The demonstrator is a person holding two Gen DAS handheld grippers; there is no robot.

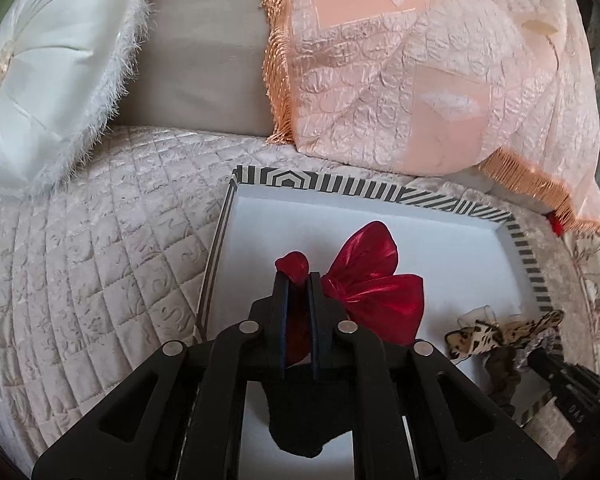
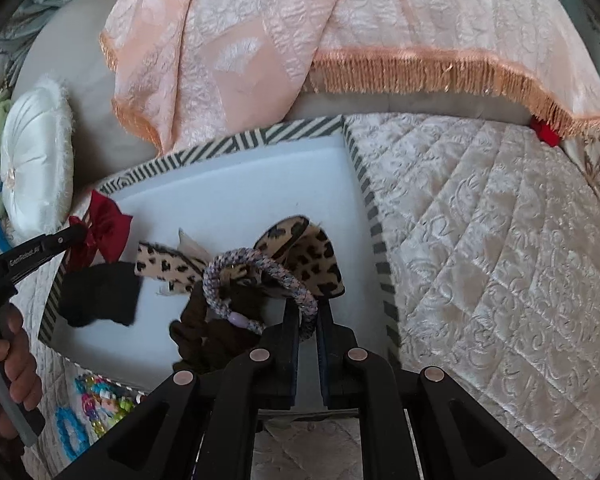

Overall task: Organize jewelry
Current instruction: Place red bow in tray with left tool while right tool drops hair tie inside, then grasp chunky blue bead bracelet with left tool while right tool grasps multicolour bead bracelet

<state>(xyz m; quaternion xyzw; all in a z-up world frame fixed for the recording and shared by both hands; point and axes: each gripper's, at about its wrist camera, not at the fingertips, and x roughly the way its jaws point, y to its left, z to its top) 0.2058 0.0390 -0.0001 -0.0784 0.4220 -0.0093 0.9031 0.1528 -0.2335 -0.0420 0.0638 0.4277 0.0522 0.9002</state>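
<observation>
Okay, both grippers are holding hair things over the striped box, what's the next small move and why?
Probably open the left gripper and let the red satin bow drop. It is pinched by one end right above the white floor of the striped box, so it should land inside. The right gripper has the braided hair tie clamped near the leopard bow.

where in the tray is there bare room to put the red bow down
Bare white floor runs along the tray's far striped rim, beyond the red bow in the left gripper. The near side is crowded: leopard bow, braided ring in the right gripper, brown scrunchie, black cloth.
</observation>
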